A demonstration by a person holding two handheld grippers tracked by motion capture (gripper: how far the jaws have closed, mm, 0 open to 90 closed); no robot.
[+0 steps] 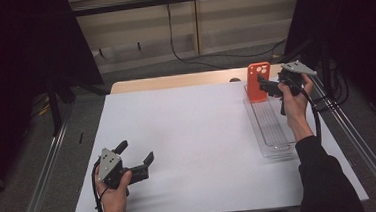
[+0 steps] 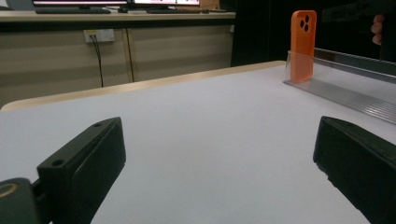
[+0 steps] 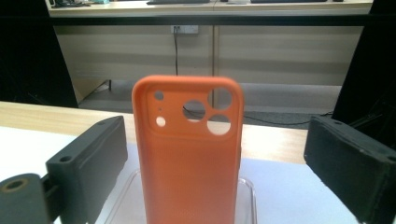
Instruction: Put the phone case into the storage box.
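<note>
We are holding the right gripper (image 3: 215,186) with its jaws spread wide on either side of the orange phone case (image 3: 189,154), touching neither face. The case is standing upright at the far end of the clear rack (image 1: 270,125). Closing off-centre could be tipping it out of its slot. Our left gripper (image 1: 137,162) is resting released, well apart. We are reading no writing anywhere.

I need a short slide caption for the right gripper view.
Open right gripper facing an upright orange phone case in a clear rack.
</note>
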